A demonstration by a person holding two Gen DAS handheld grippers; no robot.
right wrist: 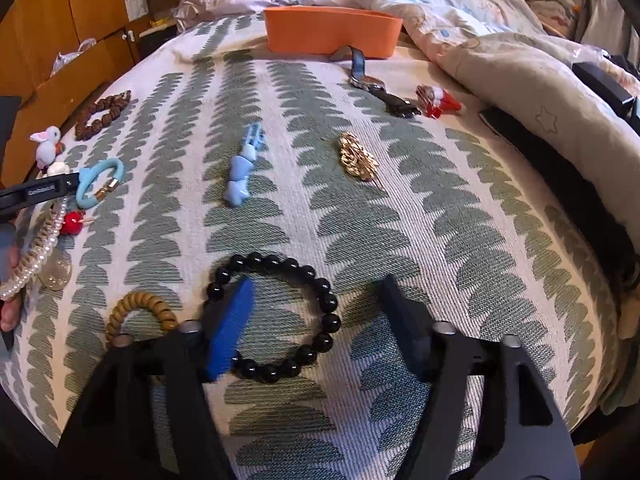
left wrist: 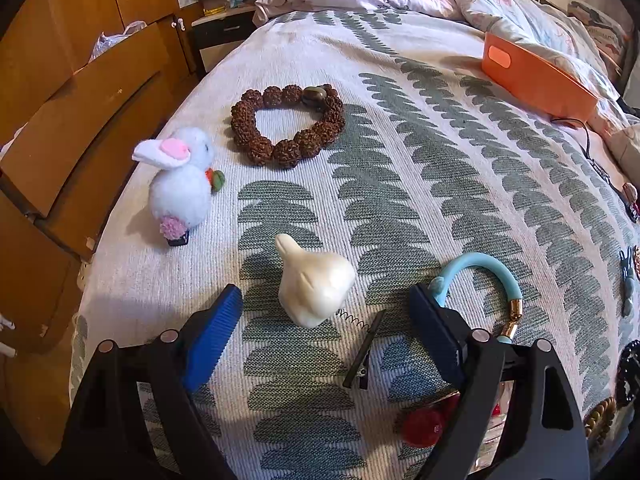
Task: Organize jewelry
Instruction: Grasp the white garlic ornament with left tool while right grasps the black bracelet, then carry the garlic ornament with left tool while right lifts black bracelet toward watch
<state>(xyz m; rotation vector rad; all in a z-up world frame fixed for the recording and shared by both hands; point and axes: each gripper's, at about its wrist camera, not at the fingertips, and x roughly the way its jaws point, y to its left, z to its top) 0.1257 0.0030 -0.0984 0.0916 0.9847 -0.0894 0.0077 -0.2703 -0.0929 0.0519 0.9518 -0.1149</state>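
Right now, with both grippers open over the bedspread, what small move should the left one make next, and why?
Probably ease the left gripper forward and close on the cream white bird-shaped clip. It already sits between the open fingers, unheld, while the orange storage box waits farther up the bed.

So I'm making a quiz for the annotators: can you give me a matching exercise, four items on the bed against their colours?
Things:
1. beaded bracelet under the right gripper
2. box
3. bow clip
4. brooch

Colours:
A. gold
B. black
C. light blue
D. orange

Pairs: 1-B, 2-D, 3-C, 4-A
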